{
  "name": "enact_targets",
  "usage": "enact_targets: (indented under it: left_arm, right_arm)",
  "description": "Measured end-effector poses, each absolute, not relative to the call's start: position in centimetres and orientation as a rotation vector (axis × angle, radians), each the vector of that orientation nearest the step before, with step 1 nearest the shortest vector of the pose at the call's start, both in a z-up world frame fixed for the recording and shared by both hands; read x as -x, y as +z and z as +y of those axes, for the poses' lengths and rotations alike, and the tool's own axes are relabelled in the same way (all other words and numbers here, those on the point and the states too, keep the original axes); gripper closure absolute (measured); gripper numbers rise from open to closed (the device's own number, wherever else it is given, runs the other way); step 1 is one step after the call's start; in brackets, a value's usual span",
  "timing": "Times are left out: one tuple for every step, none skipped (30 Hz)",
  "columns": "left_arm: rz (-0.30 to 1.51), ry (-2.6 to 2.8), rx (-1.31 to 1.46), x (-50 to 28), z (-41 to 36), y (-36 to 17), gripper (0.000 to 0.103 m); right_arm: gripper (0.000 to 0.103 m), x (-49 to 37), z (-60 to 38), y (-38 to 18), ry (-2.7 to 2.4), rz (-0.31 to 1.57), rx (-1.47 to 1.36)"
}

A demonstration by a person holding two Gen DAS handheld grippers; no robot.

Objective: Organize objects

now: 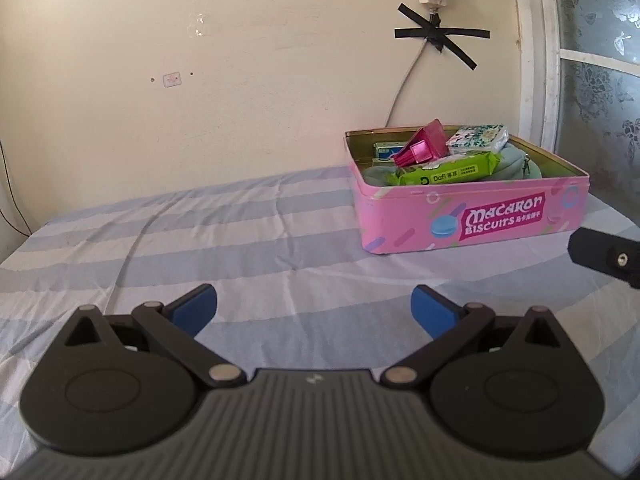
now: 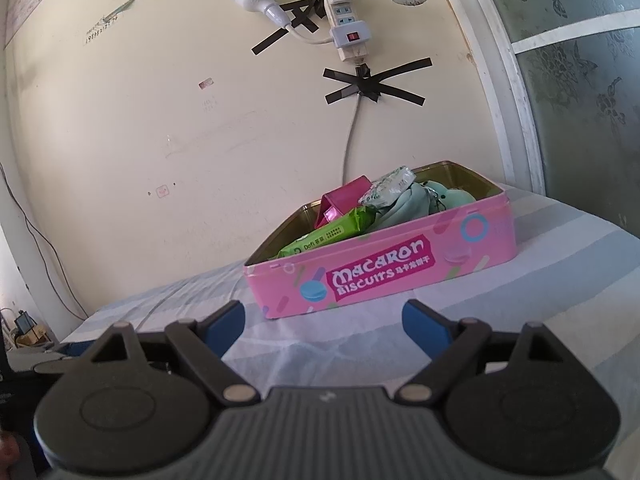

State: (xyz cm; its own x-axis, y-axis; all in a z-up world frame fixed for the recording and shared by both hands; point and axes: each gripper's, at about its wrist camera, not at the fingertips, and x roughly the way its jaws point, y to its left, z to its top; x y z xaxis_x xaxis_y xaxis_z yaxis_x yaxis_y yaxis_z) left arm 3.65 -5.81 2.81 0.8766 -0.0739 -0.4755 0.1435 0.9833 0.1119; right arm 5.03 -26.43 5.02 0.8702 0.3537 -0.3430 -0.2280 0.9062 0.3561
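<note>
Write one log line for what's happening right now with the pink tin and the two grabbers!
left gripper: open, empty | right gripper: open, empty | pink tin: lidless on striped sheet, full | green packet: inside tin

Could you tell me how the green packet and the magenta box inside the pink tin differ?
The green packet is a soft printed wrapper lying flat along the tin's front wall; the magenta box is stiff, shiny and tilted, one end sticking up above the rim. The packet is longer. Both rest on other things in the tin.
</note>
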Motion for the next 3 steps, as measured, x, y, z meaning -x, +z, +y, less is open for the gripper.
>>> enact_targets:
  left_arm:
    - [0.495,-0.116,-0.143,-3.77,-5.79,2.81,0.000]
    - [0.504,-0.116,-0.139,-3.89,-5.73,2.76,0.000]
    - [0.509,-0.121,-0.137,-3.95,-5.72,2.74,0.000]
  right_arm:
    - [0.014,-5.01,-26.43,4.96,0.308,0.416,-0.313]
    - [0.014,-5.01,-26.42,4.90,0.307,0.417,-0.314]
    - [0.013,-5.00,-26.44,4.84,0.306,0.419,-0.315]
